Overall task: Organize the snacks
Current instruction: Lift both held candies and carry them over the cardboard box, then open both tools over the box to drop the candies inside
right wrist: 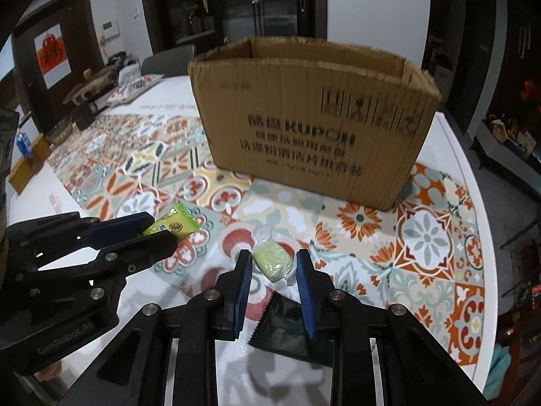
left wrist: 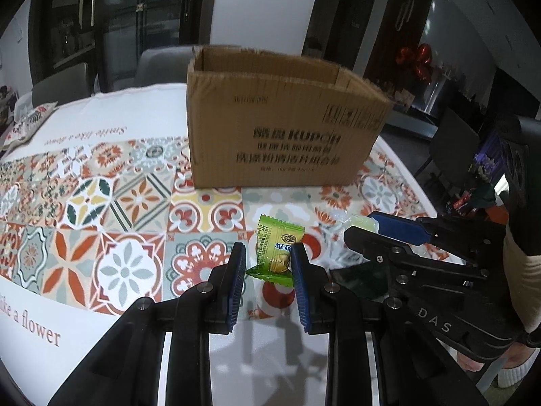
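Your left gripper (left wrist: 267, 253) stands spread around the green foil-wrapped candy with the yellow emblem (left wrist: 275, 247). The right finger sits against the wrapper; the left finger stands clear, so nothing is pinched yet. The candy's long axis runs toward 12 o'clock, along the fingers, so closing should catch it across the short side.

Your right gripper (right wrist: 274, 264) is also spread, framing the pale green sweet in clear cellophane (right wrist: 272, 260). This one lies skewed, its long axis running from 11 to 5 o'clock, nearer the right finger. A dark green flat packet (right wrist: 290, 318) lies underneath, between the finger bases.

Each claw already straddles its own piece, so neither needs to reach across.

The open brown cardboard box with black print (left wrist: 280, 125) stands at 12 o'clock from both claws, beyond the candies, probably the drop target.

Surface: white tablecloth with orange and green tile pattern (left wrist: 118, 203), flat and matte. The cellophane may slip. Room: dim, with dark cabinets and grey chairs behind, and clutter at the table's far left.
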Available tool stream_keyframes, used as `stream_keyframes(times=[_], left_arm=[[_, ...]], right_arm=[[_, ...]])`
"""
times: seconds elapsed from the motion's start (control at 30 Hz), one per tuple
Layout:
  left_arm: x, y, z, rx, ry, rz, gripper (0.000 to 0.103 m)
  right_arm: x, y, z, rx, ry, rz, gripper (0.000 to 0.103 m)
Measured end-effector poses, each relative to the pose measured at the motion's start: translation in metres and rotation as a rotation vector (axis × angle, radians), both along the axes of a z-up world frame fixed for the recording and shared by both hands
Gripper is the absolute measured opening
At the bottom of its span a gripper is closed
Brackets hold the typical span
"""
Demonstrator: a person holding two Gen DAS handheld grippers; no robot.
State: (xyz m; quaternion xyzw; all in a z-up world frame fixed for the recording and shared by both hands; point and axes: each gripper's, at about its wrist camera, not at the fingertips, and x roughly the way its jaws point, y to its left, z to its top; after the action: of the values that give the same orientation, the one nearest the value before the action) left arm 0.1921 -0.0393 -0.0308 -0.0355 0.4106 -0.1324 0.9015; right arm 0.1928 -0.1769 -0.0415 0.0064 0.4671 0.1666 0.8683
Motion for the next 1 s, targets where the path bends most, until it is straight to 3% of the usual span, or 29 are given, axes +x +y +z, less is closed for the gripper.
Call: stream_keyframes(times=[0.37, 0.67, 1.0], left_arm=[[0.005, 0.003, 0.052, 0.020, -0.099, -0.022, 0.027], [0.028, 0.001, 0.090, 0.028, -0.130, -0.052, 0.027], [0.065, -0.002, 0.131, 0.068, -0.162, -0.108, 0.027]], right_arm=[[0.005, -0.008, 0.051, 0.020, -0.082, -0.061, 0.028], [0.016, -0.015, 0.086, 0.034, -0.128, -0.099, 0.028], [0.054, -0.024, 0.122, 0.034, -0.139, -0.141, 0.028]])
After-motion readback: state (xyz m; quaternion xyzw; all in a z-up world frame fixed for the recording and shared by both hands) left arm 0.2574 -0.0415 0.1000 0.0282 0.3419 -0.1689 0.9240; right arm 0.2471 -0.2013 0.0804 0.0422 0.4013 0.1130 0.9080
